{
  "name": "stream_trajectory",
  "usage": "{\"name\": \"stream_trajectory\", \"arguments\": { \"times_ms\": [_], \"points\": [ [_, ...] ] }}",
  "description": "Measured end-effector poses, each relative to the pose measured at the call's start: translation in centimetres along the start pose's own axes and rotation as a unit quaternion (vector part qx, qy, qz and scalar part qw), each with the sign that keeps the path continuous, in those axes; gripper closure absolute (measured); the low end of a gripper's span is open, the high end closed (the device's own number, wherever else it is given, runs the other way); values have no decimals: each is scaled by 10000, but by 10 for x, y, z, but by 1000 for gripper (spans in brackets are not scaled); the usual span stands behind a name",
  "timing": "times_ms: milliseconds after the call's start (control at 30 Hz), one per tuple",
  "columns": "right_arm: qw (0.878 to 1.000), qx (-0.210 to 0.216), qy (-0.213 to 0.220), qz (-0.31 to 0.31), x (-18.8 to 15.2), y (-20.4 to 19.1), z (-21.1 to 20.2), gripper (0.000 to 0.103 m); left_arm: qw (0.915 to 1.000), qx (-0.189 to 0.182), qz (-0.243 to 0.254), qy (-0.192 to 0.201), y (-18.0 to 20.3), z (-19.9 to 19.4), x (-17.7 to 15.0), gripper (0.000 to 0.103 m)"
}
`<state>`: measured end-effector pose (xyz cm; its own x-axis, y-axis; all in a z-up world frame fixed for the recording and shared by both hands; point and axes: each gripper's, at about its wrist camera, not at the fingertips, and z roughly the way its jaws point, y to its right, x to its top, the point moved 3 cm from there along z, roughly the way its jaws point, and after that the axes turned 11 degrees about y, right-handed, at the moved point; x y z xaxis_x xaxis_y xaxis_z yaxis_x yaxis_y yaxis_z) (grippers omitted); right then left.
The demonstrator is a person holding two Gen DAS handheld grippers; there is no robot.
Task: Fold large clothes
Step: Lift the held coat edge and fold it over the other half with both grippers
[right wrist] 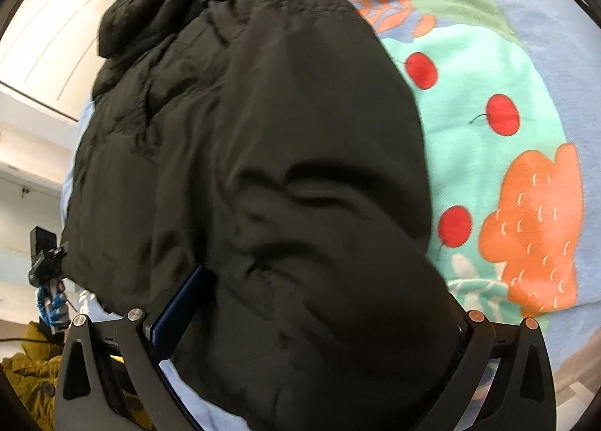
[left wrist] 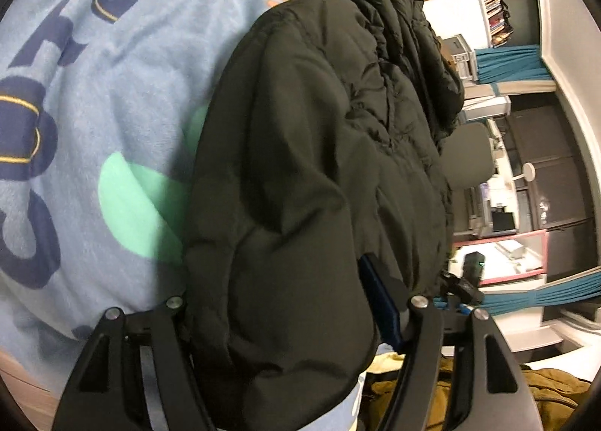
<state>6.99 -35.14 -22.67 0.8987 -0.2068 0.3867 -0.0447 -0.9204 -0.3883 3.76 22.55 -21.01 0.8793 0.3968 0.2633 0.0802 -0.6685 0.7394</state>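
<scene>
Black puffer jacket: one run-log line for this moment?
item: black puffer jacket | on: light blue printed blanket | left claw: jacket fold between fingers | right claw: same | stage: mid-fold

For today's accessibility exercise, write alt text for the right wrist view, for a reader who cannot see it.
A puffy black jacket fills the view, its near end bunched between the fingers of the right gripper. It lies on a light blue blanket printed with red cherries and an orange strawberry. An olive garment shows at lower left.
</scene>
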Motion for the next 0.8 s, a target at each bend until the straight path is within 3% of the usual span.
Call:
{"name": "stream_trajectory", "arguments": {
  "times_ms": [100,233,367,433,500,600,700,800],
  "points": [
    [9999,51,102,28,-2,1,-5,6,9997,187,95,113,9,1,-1,36],
    [9993,172,273,210,-4,11,-11,27,9984,398,360,151,22,3,-3,38],
    [9988,380,252,175,-8,11,-14,33,9971,489,566,149,36,6,-10,41],
    [9985,474,250,132,-9,9,-13,40,9955,612,705,167,43,8,-12,51],
    [9979,586,238,120,-15,10,-15,54,9948,645,773,184,50,10,-13,68],
    [9970,743,226,54,-20,6,-21,69,9937,602,902,271,61,7,-15,82],
    [9952,925,301,-89,-19,-1,-28,83,9933,489,969,391,76,2,-15,88],
    [9921,1134,478,-245,-14,-17,-38,88,9924,328,1045,555,93,-8,-10,91]
  ]
}}
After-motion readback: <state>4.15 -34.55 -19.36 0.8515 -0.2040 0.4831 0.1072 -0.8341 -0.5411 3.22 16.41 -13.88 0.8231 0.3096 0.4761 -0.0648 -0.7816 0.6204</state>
